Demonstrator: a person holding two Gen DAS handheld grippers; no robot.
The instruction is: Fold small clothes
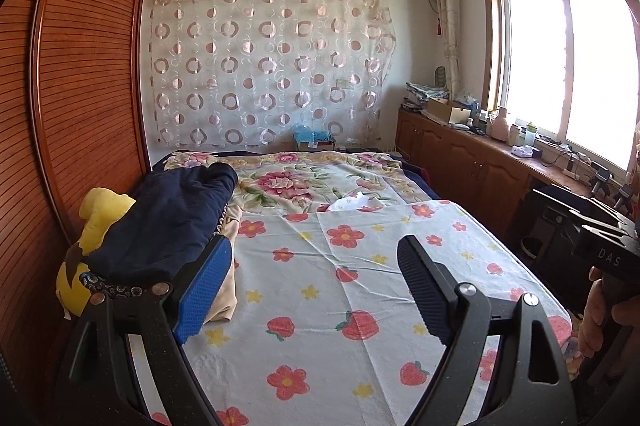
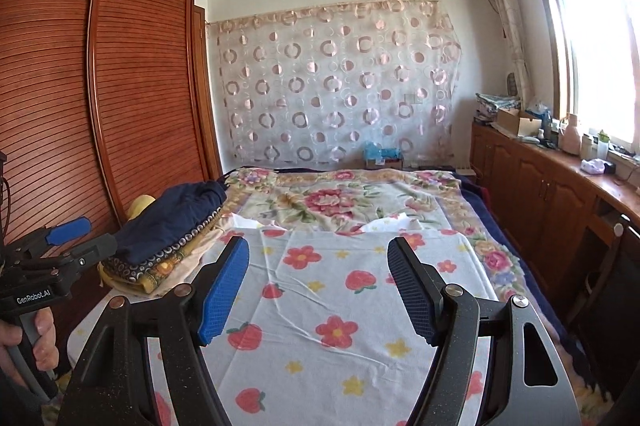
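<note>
Both grippers hang wide apart and empty over the flowered sheet (image 1: 360,306), beside the pile of folded clothes (image 1: 160,230).

Left gripper (image 1: 316,286) holds its blue-padded fingers (image 1: 204,294) spread with only bare sheet between them, its left finger just beside the pile's near edge; whether it touches the cloth cannot be told. Right gripper (image 2: 318,290) stands well open too, nothing between its pads, over the sheet to the right of the pile (image 2: 168,238). That pile sits at the sheet's left edge, against the wooden wardrobe (image 1: 80,86): a navy garment (image 1: 172,218) on top, patterned and beige pieces under it, a yellow plush (image 1: 100,210) behind it toward the wardrobe. A hand (image 2: 36,338) grips the left gripper's handle, seen left of the pile in the right wrist view.
</note>
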